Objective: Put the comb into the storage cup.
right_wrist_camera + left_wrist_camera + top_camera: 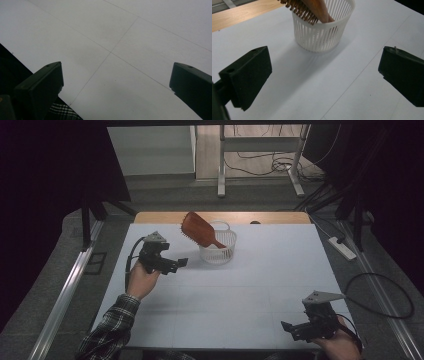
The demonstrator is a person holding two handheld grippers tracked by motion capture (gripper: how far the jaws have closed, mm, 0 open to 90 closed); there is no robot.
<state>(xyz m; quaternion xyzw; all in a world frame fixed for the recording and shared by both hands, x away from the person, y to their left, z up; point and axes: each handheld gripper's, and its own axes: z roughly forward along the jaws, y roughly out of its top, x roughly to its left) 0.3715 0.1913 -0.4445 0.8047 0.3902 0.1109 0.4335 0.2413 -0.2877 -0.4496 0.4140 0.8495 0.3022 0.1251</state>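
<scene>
A brown wooden hairbrush (199, 230) leans in a white slatted basket (218, 251) at the back middle of the white table; its paddle head sticks up and to the left over the rim. From the left gripper view the basket (322, 35) stands ahead with the hairbrush (312, 10) bristles facing down. My left gripper (176, 264) hovers open a short way left of the basket, holding nothing. My right gripper (290, 328) is open over the table's near right corner, jaws wide apart above bare white surface.
The white table top (250, 285) has a wooden strip (165, 216) along its far edge. A metal rail (65, 290) runs along the left side. Cables and a power strip (341, 247) lie on the floor to the right. A desk frame (260, 155) stands beyond.
</scene>
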